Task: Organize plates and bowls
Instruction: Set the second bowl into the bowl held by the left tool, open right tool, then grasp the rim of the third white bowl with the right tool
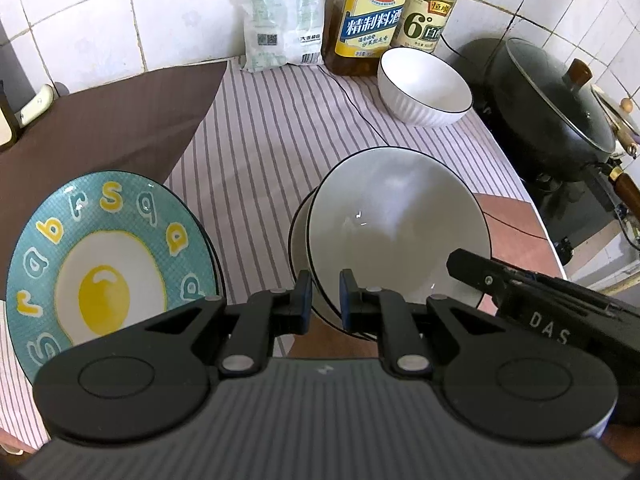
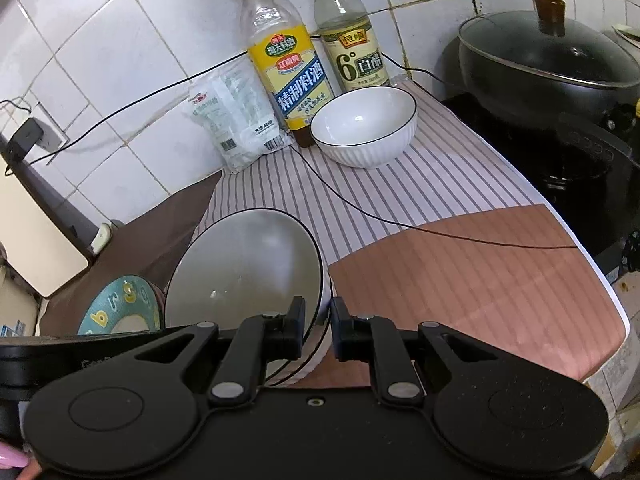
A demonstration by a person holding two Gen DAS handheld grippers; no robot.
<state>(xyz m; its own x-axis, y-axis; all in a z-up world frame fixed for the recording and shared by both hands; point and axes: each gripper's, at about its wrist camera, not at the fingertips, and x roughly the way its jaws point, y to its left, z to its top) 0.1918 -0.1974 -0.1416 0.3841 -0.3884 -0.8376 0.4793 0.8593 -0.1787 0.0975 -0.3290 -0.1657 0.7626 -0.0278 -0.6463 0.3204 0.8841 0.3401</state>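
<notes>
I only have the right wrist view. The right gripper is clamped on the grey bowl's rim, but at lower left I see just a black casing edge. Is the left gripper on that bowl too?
Observer: Yes. The left gripper is shut on the near rim of the same grey bowl, which is tilted.
Operator: The blue plate is mostly hidden for me. What is on it?
Observer: The blue plate has a fried egg pictured in its centre, with a ring of letters around it.
Operator: Where does it sit relative to the bowl?
Observer: To the left of the bowl, with striped cloth showing between them.
</notes>
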